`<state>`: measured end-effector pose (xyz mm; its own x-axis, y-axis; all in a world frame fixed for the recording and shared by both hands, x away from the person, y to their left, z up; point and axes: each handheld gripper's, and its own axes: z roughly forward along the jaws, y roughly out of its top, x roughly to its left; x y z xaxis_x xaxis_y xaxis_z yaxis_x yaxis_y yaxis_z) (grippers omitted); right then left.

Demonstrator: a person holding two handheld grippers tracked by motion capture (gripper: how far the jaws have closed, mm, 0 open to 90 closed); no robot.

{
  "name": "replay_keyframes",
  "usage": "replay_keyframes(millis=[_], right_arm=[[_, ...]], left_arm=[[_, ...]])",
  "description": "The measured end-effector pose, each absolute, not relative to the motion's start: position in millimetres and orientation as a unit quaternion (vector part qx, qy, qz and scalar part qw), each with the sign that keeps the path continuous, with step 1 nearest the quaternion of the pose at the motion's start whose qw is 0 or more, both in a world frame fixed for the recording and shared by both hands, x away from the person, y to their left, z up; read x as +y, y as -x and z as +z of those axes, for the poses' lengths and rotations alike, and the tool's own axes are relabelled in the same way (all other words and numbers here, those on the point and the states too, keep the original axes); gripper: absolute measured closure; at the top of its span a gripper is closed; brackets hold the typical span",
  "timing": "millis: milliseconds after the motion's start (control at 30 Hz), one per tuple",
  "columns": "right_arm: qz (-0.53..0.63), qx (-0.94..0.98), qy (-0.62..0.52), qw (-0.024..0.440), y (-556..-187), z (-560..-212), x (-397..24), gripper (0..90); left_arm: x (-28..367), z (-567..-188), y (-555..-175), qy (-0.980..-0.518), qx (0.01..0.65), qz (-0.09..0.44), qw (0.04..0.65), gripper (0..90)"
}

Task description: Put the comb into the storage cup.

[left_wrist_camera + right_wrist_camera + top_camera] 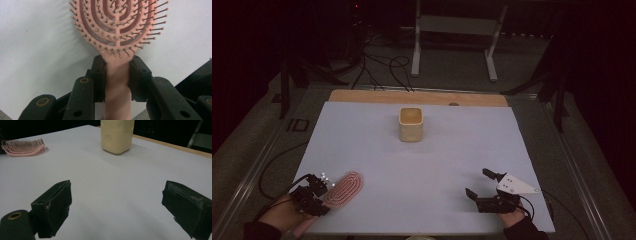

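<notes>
While the pink hairbrush [345, 188] lies flat on the white surface [437, 165] at the near left, bristles up, we have our left tongs [117, 72] closed on its handle just below the head, with a pad pressing on each side of the handle. Nothing suggests it has left the surface yet. So the grasp looks made, and lifting and carrying are what remain, as far as we can judge. Moving right, the cream-coloured cup [411, 124] stands upright at the far middle, well apart from the brush; seen from above, it appears empty. We take it as the likely place for the brush, though that is only our reading. At the near right, our right tongs [484, 186] hover just above the surface with their jaws spread wide and nothing between them, pointing towards the cup.
</notes>
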<state>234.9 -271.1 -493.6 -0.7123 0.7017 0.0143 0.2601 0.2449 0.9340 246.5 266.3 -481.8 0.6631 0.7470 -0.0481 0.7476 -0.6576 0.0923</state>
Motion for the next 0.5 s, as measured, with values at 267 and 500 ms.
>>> replay_keyframes(millis=[267, 500], right_arm=[[0.527, 0.760, -0.317, 0.210, -235.1, -493.5, -271.1, 8.8], [0.526, 0.759, -0.319, 0.212, -235.3, -493.5, -271.1, 8.8]], left_arm=[[268.9, -481.7, -245.8, -0.906, 0.418, -0.005, 0.062, 70.6], [266.3, -480.6, -245.3, -0.906, 0.417, 0.007, 0.073, 71.0]])
